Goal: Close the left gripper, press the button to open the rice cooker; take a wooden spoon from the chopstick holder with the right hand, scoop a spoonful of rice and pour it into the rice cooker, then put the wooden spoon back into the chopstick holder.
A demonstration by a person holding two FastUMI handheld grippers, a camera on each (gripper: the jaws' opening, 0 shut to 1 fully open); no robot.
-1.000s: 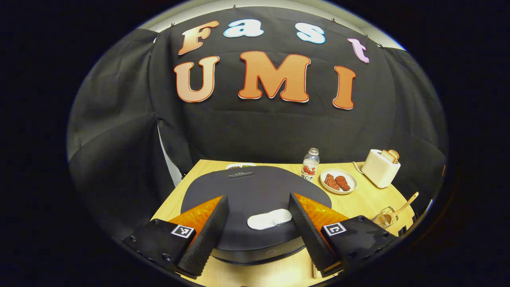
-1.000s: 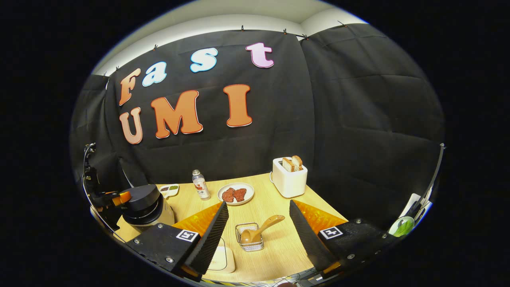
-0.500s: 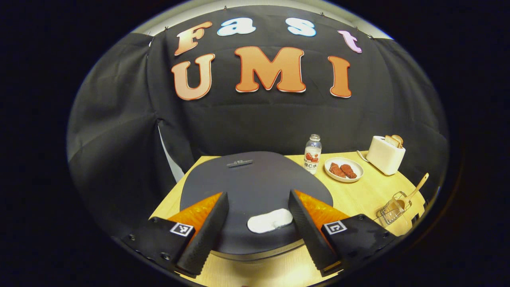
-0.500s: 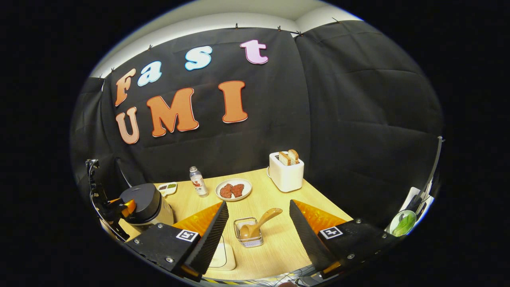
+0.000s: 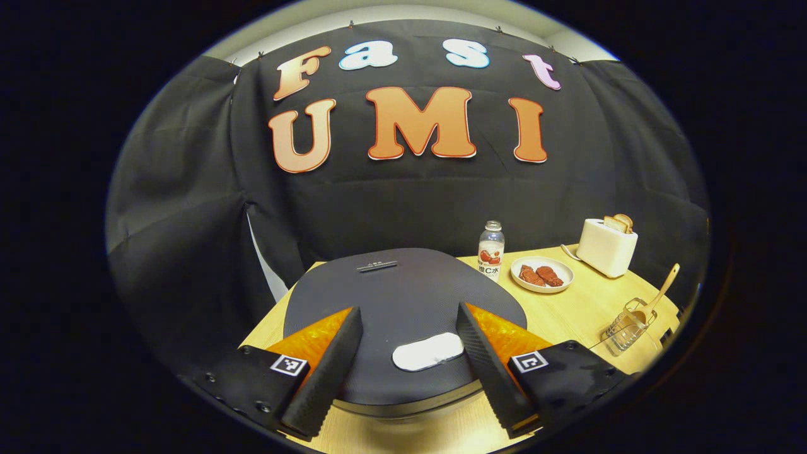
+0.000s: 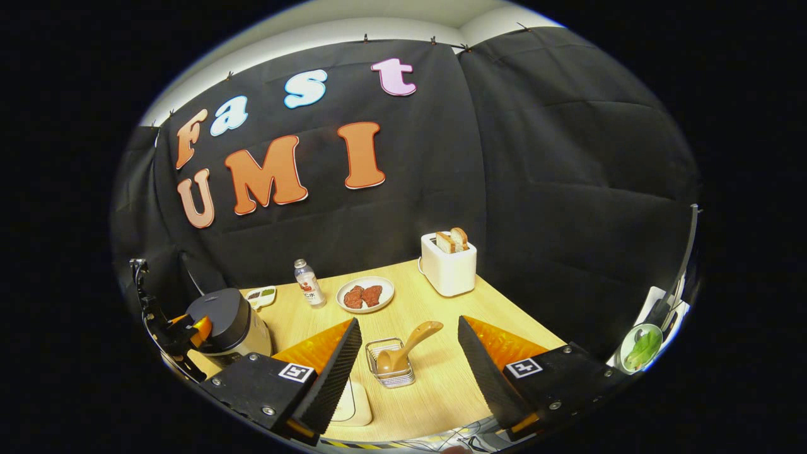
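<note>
1. The left gripper (image 5: 410, 359) is held wide open and empty over the rice cooker (image 5: 403, 302), its white button (image 5: 429, 351) seen between the fingers at lower centre.
2. The right gripper (image 6: 410, 366) is spread wide, empty; the wooden spoon (image 6: 406, 347) is seen in the chopstick holder (image 6: 391, 372) at lower centre.

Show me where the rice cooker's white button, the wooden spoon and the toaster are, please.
white button (image 5: 428, 352): left gripper view, middle of the pale oval on the cooker's lid.
wooden spoon (image 6: 413, 339): right gripper view, on its handle, leaning out of the wire holder.
toaster (image 6: 448, 272): right gripper view, on its white front.
</note>
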